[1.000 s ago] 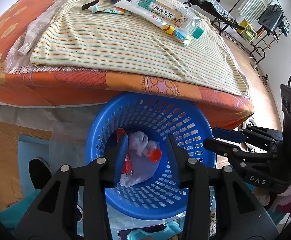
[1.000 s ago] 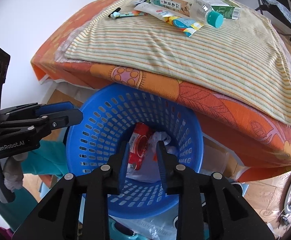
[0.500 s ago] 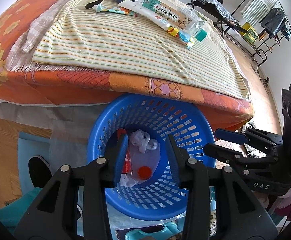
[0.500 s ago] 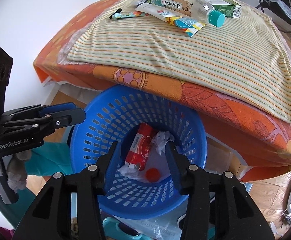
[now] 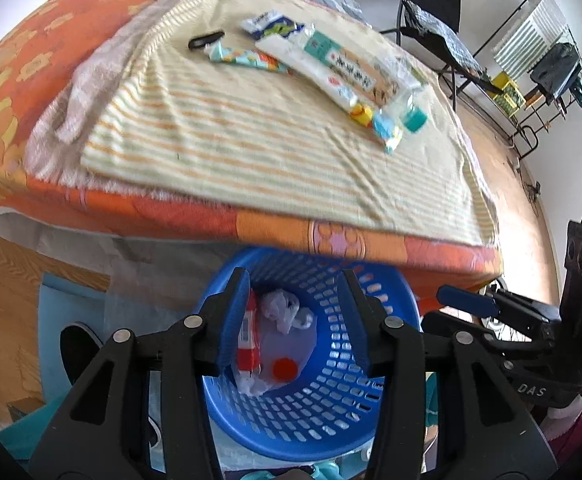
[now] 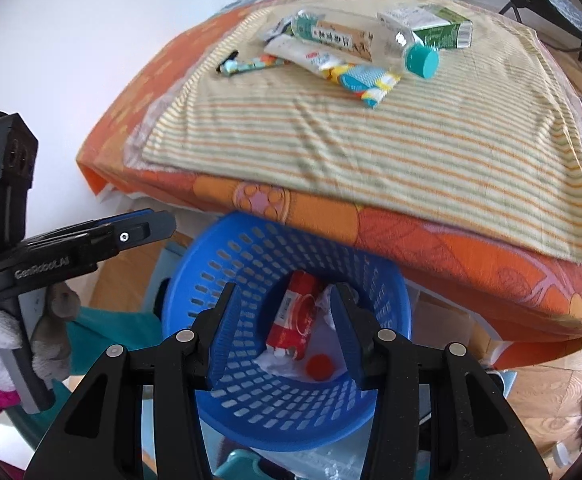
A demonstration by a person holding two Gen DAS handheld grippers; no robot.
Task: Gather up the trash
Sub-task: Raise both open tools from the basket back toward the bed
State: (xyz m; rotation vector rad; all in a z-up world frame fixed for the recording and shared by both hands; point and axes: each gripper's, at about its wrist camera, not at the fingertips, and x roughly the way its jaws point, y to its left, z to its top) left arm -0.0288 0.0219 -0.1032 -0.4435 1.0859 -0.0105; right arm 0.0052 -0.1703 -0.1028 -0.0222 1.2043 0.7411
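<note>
A blue plastic basket (image 5: 331, 412) (image 6: 251, 408) stands on the floor under the bed's edge. It holds a red wrapper (image 6: 297, 316), a white plastic bag (image 5: 285, 312) and a red cap (image 5: 285, 368) (image 6: 320, 366). My left gripper (image 5: 294, 316) and my right gripper (image 6: 283, 328) hover over the basket, both open and empty. Several pieces of trash lie on the striped cloth (image 6: 371, 152): wrappers (image 5: 331, 72), a clear bottle with a teal cap (image 6: 415, 52), a green carton (image 6: 439, 30) and a black clip (image 5: 206, 40).
The bed with an orange cover (image 5: 19, 92) fills the upper views, its edge overhanging the basket. A black chair (image 5: 431, 20) and a clothes rack (image 5: 547, 64) stand at the far right on the wooden floor (image 5: 503, 160). A white wall (image 6: 71, 40) is left.
The red cap dropped into the basket. My right gripper opened wider. Both grippers rose, so the basket sits lower in both views.
</note>
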